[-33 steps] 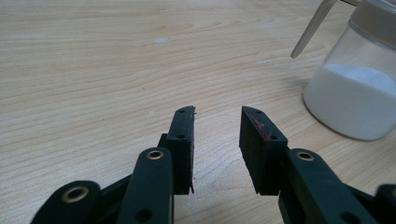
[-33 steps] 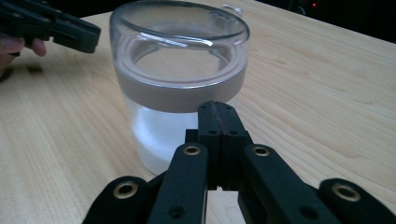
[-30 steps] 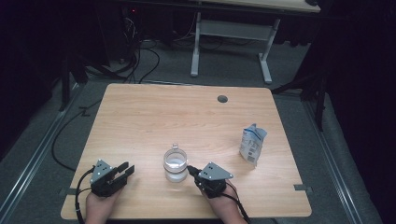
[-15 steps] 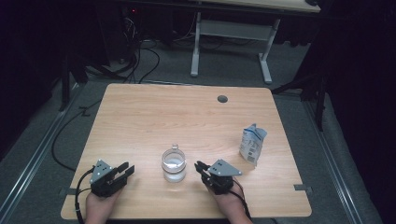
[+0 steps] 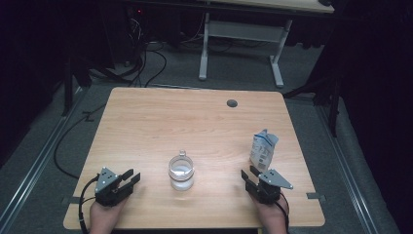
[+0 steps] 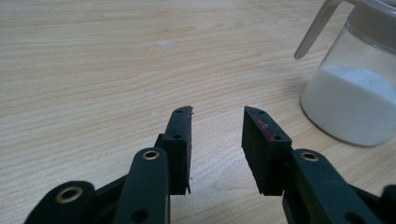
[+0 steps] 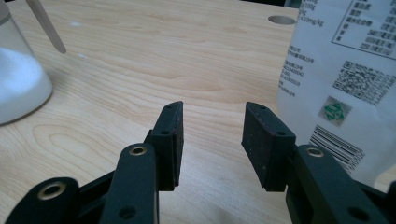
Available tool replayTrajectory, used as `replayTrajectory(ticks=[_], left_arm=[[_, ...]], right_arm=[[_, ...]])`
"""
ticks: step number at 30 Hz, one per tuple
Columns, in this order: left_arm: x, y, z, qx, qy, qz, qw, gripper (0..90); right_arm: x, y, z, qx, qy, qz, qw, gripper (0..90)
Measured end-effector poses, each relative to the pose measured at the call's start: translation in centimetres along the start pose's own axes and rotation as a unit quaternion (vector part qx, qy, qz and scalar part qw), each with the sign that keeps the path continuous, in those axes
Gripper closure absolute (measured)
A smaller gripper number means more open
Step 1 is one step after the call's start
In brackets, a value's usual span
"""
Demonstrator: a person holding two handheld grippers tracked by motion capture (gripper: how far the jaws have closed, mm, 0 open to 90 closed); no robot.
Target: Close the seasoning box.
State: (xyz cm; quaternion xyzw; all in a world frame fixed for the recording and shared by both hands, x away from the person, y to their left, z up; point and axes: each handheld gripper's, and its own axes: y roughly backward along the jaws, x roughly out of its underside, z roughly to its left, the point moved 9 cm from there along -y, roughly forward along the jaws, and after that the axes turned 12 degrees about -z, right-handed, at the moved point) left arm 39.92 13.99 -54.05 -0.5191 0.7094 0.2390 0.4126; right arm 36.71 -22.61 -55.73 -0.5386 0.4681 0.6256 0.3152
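A clear glass jar (image 5: 181, 173) with a white filling and a thin handle stands near the middle of the wooden table (image 5: 195, 126). It appears again as the jar (image 6: 355, 93) in the left gripper view and the jar (image 7: 18, 88) in the right gripper view. A white and blue printed carton (image 5: 263, 147) stands upright at the right, close in front of my right gripper (image 5: 248, 172). The right gripper (image 7: 214, 108) has just been opening its jaws, with nothing between them, and the carton (image 7: 345, 70) is just off its right jaw. My left gripper (image 5: 129, 176) rests open at the front left, and the left gripper (image 6: 217, 112) holds nothing.
A dark round cable hole (image 5: 232, 103) lies near the table's far edge. Behind the table stand a white desk frame (image 5: 241, 29) and cables on the dark floor (image 5: 146, 63). Bare wood stretches across the far half of the table.
My right gripper has moved right, away from the jar and up to the carton, and its jaws have gone from shut to open. The left gripper stayed in place.
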Motion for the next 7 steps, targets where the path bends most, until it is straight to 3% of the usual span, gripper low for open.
replayTrajectory(ticks=[7], left_arm=[[0.14,0.06,-0.15,0.004,-0.004,0.003,1.0000,63.3]], right_arm=[[0.25,-0.27,0.55,-0.007,0.009,0.007,0.9999,58.7]])
